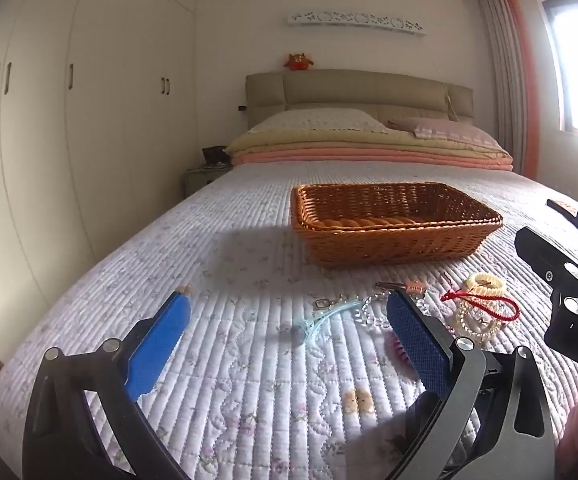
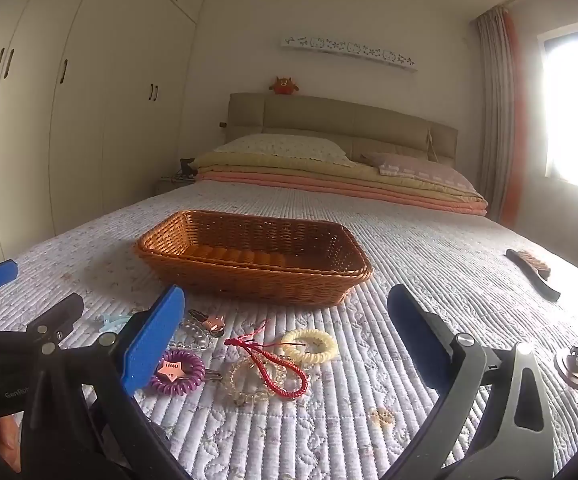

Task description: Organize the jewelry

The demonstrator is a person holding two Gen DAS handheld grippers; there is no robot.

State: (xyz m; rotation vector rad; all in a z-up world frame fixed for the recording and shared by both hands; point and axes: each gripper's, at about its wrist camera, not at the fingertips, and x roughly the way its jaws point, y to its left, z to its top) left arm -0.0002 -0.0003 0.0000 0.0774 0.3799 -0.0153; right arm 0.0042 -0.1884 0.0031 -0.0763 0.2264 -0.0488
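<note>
A brown wicker basket sits empty on the quilted bed. In front of it lies a loose cluster of jewelry: a red cord bracelet, a cream hair tie, a purple coil tie, a clear bead bracelet, a light blue clip and a pink clip. My left gripper is open and empty, above the blue clip. My right gripper is open and empty, above the cluster.
A dark brush lies on the bed at the right. Folded blankets and pillows lie at the headboard. White wardrobes line the left wall. A small round metal object sits at the right edge.
</note>
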